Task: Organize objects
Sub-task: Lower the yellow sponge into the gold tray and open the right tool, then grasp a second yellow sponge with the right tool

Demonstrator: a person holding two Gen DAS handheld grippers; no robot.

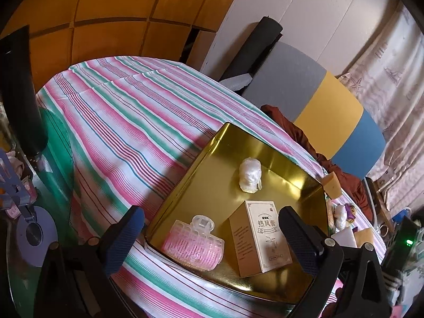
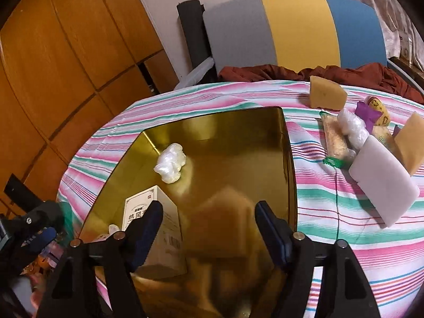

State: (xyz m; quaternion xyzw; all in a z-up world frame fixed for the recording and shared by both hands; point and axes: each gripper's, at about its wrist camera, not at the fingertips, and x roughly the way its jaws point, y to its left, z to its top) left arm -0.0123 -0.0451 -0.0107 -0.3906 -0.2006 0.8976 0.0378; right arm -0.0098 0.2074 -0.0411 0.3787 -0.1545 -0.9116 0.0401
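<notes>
A gold metal tray (image 1: 212, 164) lies on the striped tablecloth. It holds a white plastic-wrapped lump (image 1: 249, 175), a tan box with Chinese print (image 1: 261, 241) and a pink hair roller clip (image 1: 194, 243). My left gripper (image 1: 210, 235) is open and empty, just above the tray's near edge. In the right wrist view the tray (image 2: 287, 143) shows the lump (image 2: 171, 163), the box (image 2: 159, 217) and a blurred brown block (image 2: 222, 222) between the fingers of my open right gripper (image 2: 209, 228). Whether the block touches the tray is unclear.
To the right of the tray lie a tan sponge wedge (image 2: 327, 94), a snack packet (image 2: 335, 140), a plastic bundle (image 2: 353, 128), a white block (image 2: 381, 182), another tan wedge (image 2: 413, 143) and small wrapped sweets (image 2: 376, 111). A chair (image 2: 299, 26) with brown cloth stands behind the table.
</notes>
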